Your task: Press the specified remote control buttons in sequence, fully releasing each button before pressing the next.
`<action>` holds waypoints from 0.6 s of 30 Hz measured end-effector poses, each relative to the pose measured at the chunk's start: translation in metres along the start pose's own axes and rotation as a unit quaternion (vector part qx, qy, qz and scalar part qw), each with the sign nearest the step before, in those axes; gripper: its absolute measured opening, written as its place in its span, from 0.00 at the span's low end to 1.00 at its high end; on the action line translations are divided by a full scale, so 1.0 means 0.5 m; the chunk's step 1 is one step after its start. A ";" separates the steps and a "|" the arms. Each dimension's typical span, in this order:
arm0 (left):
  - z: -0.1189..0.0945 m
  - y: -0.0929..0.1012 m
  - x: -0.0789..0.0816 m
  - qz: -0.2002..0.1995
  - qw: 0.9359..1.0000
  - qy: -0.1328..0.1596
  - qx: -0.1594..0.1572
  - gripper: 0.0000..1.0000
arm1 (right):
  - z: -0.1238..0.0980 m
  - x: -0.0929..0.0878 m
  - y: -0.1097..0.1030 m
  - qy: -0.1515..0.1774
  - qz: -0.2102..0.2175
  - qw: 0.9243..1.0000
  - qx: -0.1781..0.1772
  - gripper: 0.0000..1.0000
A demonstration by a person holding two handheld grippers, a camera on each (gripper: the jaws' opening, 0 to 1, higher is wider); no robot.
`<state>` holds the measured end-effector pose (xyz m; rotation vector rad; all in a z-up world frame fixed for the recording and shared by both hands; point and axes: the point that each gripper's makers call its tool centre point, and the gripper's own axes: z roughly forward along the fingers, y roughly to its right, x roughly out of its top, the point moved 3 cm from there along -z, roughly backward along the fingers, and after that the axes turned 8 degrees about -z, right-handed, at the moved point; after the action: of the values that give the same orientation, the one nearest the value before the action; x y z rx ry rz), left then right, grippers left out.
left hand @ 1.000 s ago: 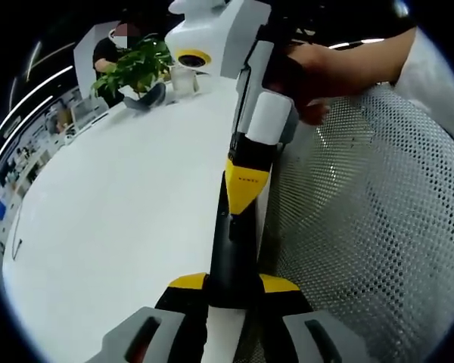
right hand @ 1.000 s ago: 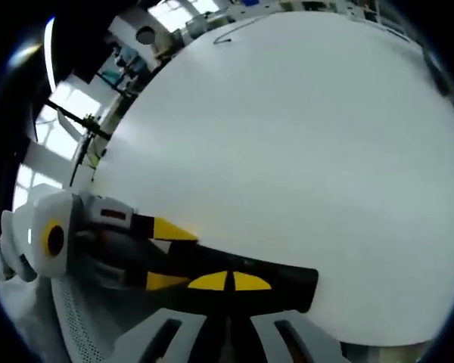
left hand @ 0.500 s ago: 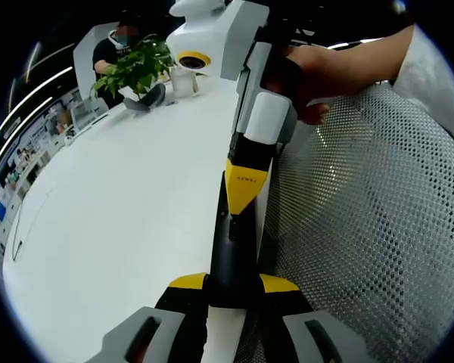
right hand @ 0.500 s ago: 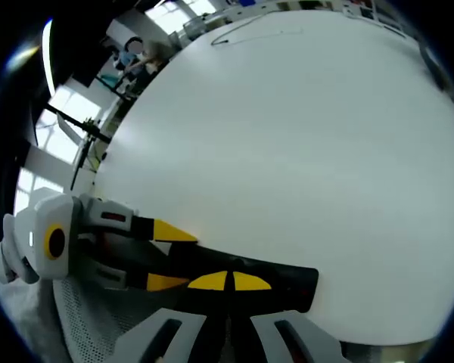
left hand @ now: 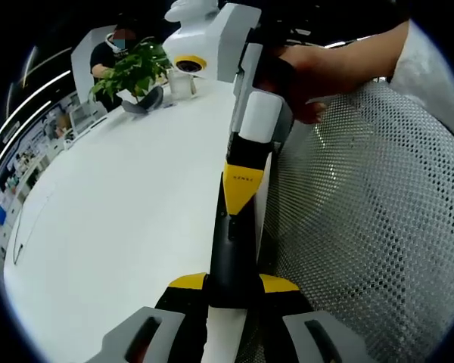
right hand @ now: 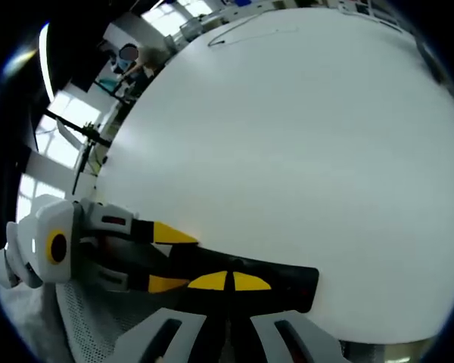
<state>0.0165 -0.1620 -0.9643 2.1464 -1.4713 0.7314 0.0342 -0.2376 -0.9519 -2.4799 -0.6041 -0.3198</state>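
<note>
Down at 6 o'clock in the left gripper view, the left gripper (left hand: 233, 284) has its two yellow-tipped jaws pinching the remote (left hand: 233, 253), one slim, glossy black bar running toward 12 along the table's edge. Right gripper (left hand: 242, 189) comes in from 12, held by a hand (left hand: 318, 72), its yellow tips pressed together into one wedge-shaped point that's touching the remote's far end. Same deal in the right gripper view: tips closed on the remote, left gripper coming in from 9. Smooth matte white table (left hand: 121, 212) at 9 o'clock, white perforated mesh (left hand: 363, 227) at 3. One leafy green plant (left hand: 132, 68) sits at 11.
</note>
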 end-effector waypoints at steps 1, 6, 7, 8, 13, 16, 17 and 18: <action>0.000 0.000 0.000 -0.001 1.000 0.000 0.000 0.24 | 0.000 0.000 0.000 -0.001 -0.001 1.000 0.000 0.00; 0.000 0.004 -0.002 -0.004 1.000 0.001 -0.001 0.24 | -0.001 -0.004 0.001 -0.004 0.010 1.000 0.006 0.00; 0.000 0.004 -0.002 -0.004 1.000 0.001 -0.001 0.24 | -0.001 -0.004 0.000 -0.004 0.012 1.000 0.006 0.00; 0.000 0.004 -0.001 -0.006 1.000 0.001 -0.001 0.24 | -0.002 -0.005 -0.001 -0.006 0.011 1.000 0.006 0.00; 0.001 0.005 -0.001 -0.007 1.000 0.001 -0.001 0.24 | -0.003 -0.015 -0.008 -0.029 0.004 1.000 0.005 0.00; 0.001 0.005 -0.002 -0.007 1.000 0.001 0.000 0.24 | -0.004 -0.018 -0.010 -0.033 0.002 0.999 0.006 0.00; 0.001 0.005 -0.002 -0.007 1.000 0.001 -0.001 0.24 | -0.004 -0.019 -0.011 -0.034 0.001 0.999 0.005 0.00; 0.000 0.005 -0.002 -0.008 1.000 0.001 -0.001 0.24 | -0.005 -0.020 -0.011 -0.035 0.001 0.999 0.004 0.00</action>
<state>0.0138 -0.1625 -0.9648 2.1524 -1.4521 0.7273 0.0227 -0.2383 -0.9509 -2.4924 -0.6301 -0.2297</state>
